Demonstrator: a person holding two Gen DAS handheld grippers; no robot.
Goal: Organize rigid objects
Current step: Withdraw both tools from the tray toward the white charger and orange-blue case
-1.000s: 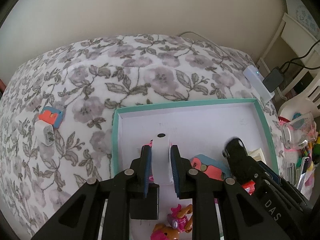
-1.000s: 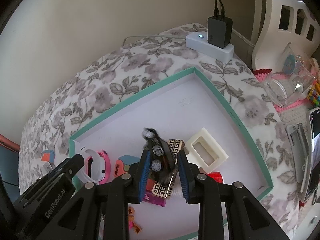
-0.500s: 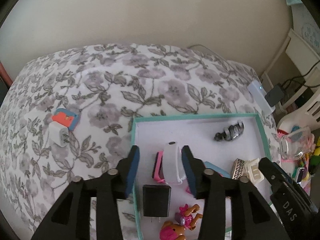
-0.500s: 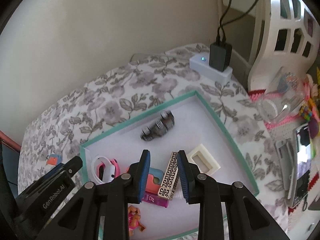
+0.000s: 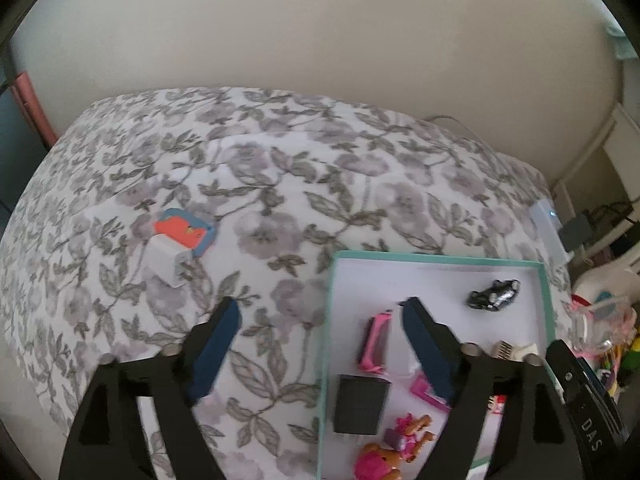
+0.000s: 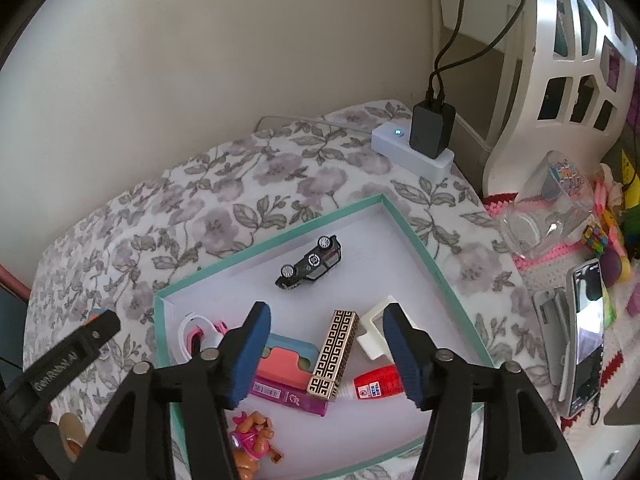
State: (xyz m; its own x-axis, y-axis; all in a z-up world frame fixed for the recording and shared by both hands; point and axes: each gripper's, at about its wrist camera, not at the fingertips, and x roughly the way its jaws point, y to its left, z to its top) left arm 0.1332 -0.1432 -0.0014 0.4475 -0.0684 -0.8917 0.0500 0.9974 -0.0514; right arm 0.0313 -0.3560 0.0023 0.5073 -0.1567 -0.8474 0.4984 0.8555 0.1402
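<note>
Both grippers have just been opening and hold nothing. The white charger (image 5: 166, 262) lies outside the teal-rimmed tray (image 5: 327, 320), beyond its left wall, touching the orange-and-blue block (image 5: 185, 232); the wide-spread left gripper (image 5: 320, 322) is nearer than the right gripper (image 6: 326, 330) over the tray.

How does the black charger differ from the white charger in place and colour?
The black charger lies inside the teal-rimmed box; the white charger lies outside it on the floral bedspread, against an orange-and-blue card. One is black, one white. Both are small plug-in blocks.
</note>
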